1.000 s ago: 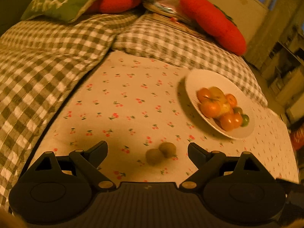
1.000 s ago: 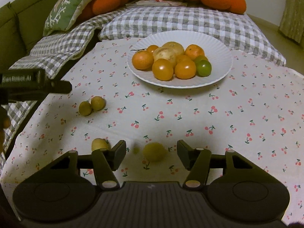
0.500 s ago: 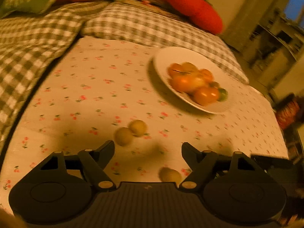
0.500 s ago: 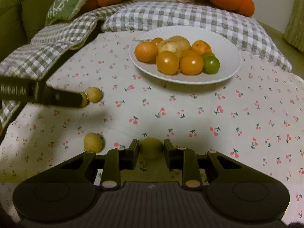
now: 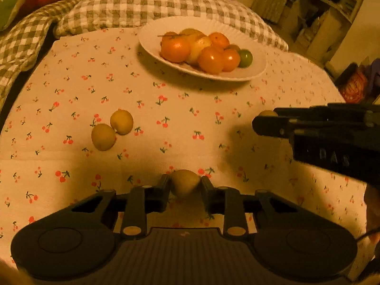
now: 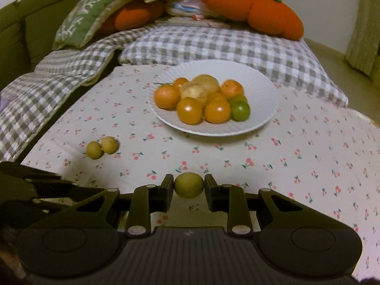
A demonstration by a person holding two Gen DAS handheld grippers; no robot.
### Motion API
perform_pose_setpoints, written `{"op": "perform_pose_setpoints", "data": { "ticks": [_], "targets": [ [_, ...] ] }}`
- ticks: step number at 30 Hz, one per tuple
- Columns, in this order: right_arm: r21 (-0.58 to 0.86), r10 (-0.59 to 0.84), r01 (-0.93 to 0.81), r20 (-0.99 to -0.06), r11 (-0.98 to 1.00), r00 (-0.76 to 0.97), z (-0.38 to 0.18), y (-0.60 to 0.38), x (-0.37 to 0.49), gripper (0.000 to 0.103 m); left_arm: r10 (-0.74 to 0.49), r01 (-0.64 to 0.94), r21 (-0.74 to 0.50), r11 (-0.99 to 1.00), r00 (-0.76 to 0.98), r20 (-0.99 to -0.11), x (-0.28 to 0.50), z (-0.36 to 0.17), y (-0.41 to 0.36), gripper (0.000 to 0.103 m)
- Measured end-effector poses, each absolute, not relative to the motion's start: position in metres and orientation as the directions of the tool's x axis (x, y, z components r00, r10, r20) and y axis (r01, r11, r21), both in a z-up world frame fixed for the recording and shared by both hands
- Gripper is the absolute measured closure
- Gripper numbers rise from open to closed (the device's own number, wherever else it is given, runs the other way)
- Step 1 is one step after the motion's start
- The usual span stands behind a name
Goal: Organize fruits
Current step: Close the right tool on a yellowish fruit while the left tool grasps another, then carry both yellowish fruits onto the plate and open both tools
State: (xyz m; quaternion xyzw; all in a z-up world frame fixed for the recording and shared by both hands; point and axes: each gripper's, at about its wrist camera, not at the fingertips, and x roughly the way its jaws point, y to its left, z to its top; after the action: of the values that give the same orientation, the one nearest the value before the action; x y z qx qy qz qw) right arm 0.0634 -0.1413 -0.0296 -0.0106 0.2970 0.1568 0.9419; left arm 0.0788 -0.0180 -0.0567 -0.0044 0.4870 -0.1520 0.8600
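Note:
A white plate (image 6: 261,87) holds several orange fruits, a pale yellow one and a green one (image 6: 240,110). My left gripper (image 5: 185,188) is low over the cherry-print cloth, its jaws closing on a small yellow-green fruit (image 5: 184,181) with both pads pressing its sides. My right gripper (image 6: 189,190) is shut on another small yellow-green fruit (image 6: 189,184). It also shows in the left wrist view as the right gripper (image 5: 268,121) with its fruit (image 5: 267,113) at the tips. Two loose small fruits (image 5: 121,121) (image 5: 103,136) lie touching on the cloth left of the plate, the same pair of fruits (image 6: 102,147) in the right wrist view.
Checked grey-and-white bedding (image 6: 213,45) borders the cloth at the back and left. Orange carrot-shaped cushions (image 6: 251,11) and a green pillow (image 6: 85,21) lie behind it. Shelves (image 5: 327,11) stand far right. The left gripper's dark body (image 6: 35,190) fills the lower left of the right wrist view.
My left gripper swung from the pair of fruits to a single fruit nearer the front, dropped lower and closed on it. My right gripper closed on its fruit and has stayed put.

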Motion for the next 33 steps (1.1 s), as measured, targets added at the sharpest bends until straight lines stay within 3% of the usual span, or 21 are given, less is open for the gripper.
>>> {"op": "perform_pose_setpoints", "data": {
  "ticks": [7,14,22,33],
  "targets": [
    [0.081,0.298,-0.304,-0.535,0.949,0.79,-0.021,-0.146,0.062,0.078,-0.293,0.193,-0.223,0.956,0.546,-0.785,0.085,-0.036,0.004,0.089],
    [0.191,0.289,-0.221,-0.503,0.956,0.815,-0.007,-0.179,0.072,0.078,-0.296,0.135,-0.271,0.953,0.6,-0.744,0.095,-0.019,0.023,0.089],
    [0.353,0.296,-0.124,-0.488,0.927,0.821,-0.006,-0.21,0.091,0.078,-0.303,0.144,-0.277,0.95,0.633,-0.712,0.111,-0.005,0.01,0.089],
    [0.376,0.299,-0.106,-0.503,0.921,0.811,-0.002,-0.22,0.138,0.078,-0.245,0.121,-0.227,0.966,0.703,-0.668,0.163,0.011,-0.005,0.089]
  ]
}}
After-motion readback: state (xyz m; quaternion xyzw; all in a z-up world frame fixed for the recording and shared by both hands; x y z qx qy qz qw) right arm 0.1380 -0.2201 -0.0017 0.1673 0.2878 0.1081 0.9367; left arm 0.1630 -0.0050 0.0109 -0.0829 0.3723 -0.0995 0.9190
